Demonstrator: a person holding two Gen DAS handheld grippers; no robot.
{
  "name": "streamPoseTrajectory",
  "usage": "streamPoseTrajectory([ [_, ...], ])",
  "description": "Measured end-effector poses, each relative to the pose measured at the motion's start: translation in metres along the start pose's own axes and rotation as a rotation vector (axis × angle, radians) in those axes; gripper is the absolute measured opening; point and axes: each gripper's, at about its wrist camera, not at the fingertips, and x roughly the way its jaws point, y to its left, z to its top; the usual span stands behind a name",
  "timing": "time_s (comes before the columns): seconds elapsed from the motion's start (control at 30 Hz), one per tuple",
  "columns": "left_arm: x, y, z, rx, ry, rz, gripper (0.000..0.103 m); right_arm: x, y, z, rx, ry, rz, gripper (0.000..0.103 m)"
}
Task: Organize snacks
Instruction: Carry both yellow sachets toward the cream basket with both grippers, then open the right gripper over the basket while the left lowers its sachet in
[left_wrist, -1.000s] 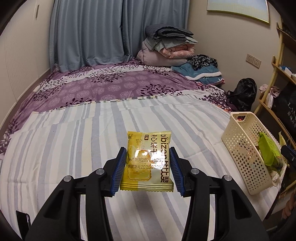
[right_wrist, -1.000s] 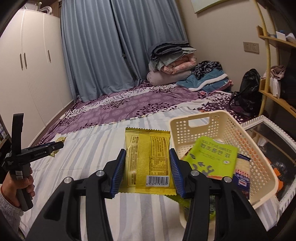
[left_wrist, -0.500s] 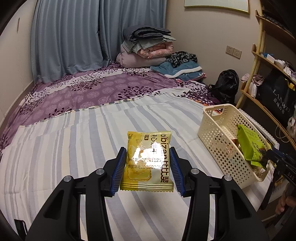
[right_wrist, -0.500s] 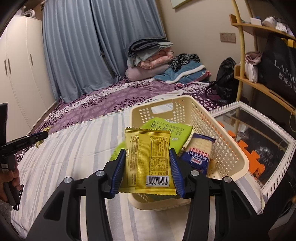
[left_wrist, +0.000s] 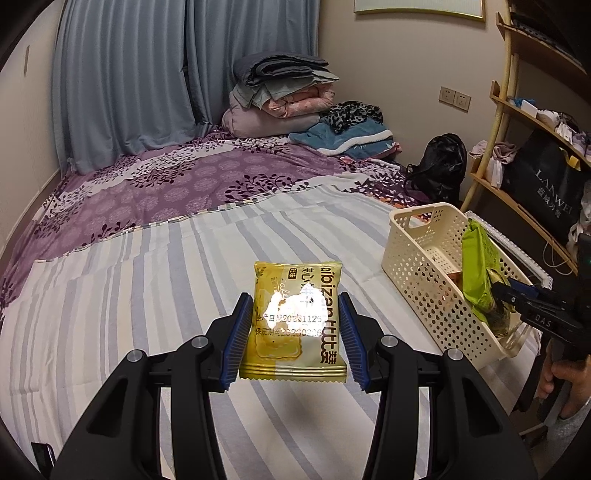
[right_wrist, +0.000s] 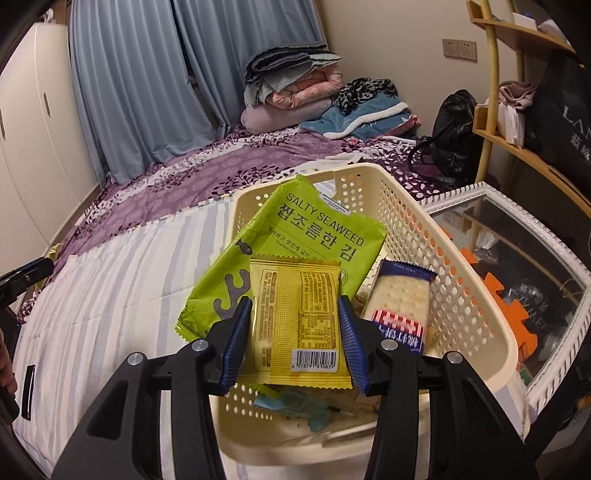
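My left gripper (left_wrist: 295, 332) is shut on a yellow snack packet (left_wrist: 295, 317), held above the striped bedsheet (left_wrist: 147, 295). To its right stands the cream perforated basket (left_wrist: 417, 266), and the right gripper (left_wrist: 517, 295) shows there over its near end. In the right wrist view my right gripper (right_wrist: 295, 339) is shut on a second yellow packet (right_wrist: 297, 321), barcode side up, just above the basket (right_wrist: 454, 302). Inside lie a green seaweed bag (right_wrist: 295, 236) and a blue-and-red cracker pack (right_wrist: 400, 306).
Folded blankets (left_wrist: 280, 99) and clothes are piled at the head of the bed. A black bag (left_wrist: 439, 166) and a wooden shelf (left_wrist: 517, 155) stand on the right. A white-framed mirror (right_wrist: 517, 280) lies beside the basket. A hand (left_wrist: 561, 384) holds the right gripper's handle.
The right gripper has carried its yellow packet forward and down, from beside the basket to over its contents. The left gripper swung toward the basket early on, then held still with its packet.
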Motion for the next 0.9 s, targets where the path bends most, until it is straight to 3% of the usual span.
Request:
streamPoseTrajectory([
  [0.5,-0.007,-0.036,0.003,0.055,-0.001,-0.078,0.048,0.034,-0.032,0.026,0.054,0.129,0.038,0.049],
  [0.6,-0.007,-0.051,0.005,0.082,0.001,-0.104,0.048,0.025,-0.039,0.023,0.092,0.09,0.067,0.05],
  [0.67,-0.004,-0.063,0.007,0.1,0.009,-0.129,0.048,0.016,-0.042,0.021,0.112,0.058,0.093,0.066],
  [0.73,-0.002,-0.078,0.009,0.122,0.015,-0.152,0.048,0.008,-0.044,0.019,0.113,0.028,0.097,0.074],
  [0.9,0.004,-0.117,0.011,0.178,0.032,-0.228,0.048,-0.02,-0.048,0.016,0.109,-0.053,0.081,0.074],
])
